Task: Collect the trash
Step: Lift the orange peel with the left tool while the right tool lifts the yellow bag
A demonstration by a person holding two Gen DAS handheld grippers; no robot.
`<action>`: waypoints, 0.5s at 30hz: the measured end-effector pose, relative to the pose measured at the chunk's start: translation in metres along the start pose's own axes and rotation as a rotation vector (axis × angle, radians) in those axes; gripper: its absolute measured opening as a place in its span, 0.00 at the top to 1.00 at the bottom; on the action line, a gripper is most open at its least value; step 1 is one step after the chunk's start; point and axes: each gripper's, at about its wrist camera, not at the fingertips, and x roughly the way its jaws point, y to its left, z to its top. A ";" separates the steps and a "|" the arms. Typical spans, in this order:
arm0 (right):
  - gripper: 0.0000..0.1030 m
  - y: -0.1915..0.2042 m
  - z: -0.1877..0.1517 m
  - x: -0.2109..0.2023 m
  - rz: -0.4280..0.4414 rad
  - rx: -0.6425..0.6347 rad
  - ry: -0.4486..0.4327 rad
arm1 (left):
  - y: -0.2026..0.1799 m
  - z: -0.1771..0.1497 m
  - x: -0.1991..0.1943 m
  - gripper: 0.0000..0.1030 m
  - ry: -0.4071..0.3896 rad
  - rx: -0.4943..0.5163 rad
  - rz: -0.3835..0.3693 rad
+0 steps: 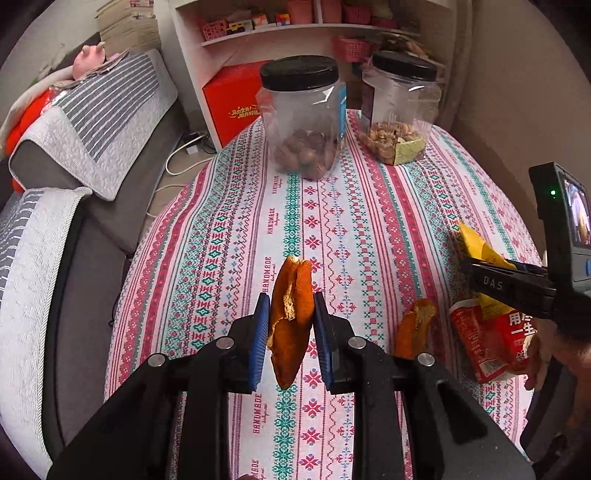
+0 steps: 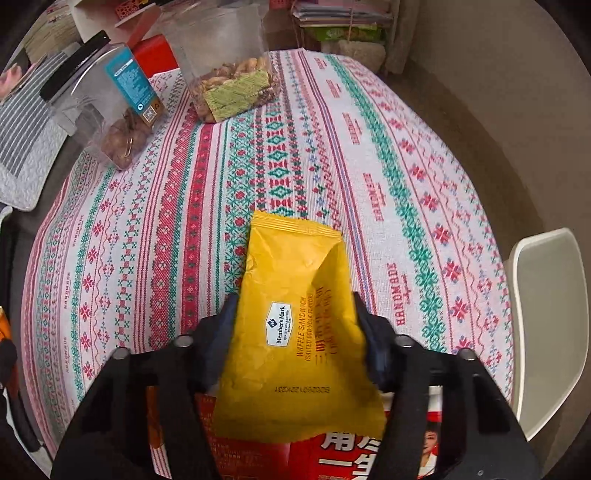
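Note:
My left gripper [image 1: 291, 317] is shut on an orange peel [image 1: 291, 314] and holds it upright above the patterned tablecloth [image 1: 229, 236]. A second orange peel [image 1: 413, 328] lies on the cloth to its right. My right gripper [image 2: 297, 332] is shut on a yellow snack wrapper [image 2: 295, 325], which also shows in the left wrist view [image 1: 476, 247] at the right. The wrapper hangs above a red packet [image 2: 332, 454], which lies on the cloth at the near right [image 1: 487, 343].
Two clear jars with black lids stand at the table's far end: one with brown nuts [image 1: 304, 118], one with peanuts [image 1: 399, 110]. A grey sofa [image 1: 74, 206] runs along the left. A white chair [image 2: 546, 317] stands at the right. Shelves [image 1: 295, 33] are behind.

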 end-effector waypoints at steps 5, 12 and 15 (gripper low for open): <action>0.66 0.012 0.000 -0.029 0.016 -0.058 -0.105 | 0.005 0.001 -0.003 0.77 -0.008 -0.015 0.007; 0.68 0.026 0.000 -0.069 0.068 -0.130 -0.233 | 0.002 0.001 -0.009 0.77 -0.031 -0.017 0.021; 0.68 0.029 -0.004 -0.083 0.083 -0.157 -0.273 | 0.000 0.002 -0.012 0.77 -0.036 -0.018 0.022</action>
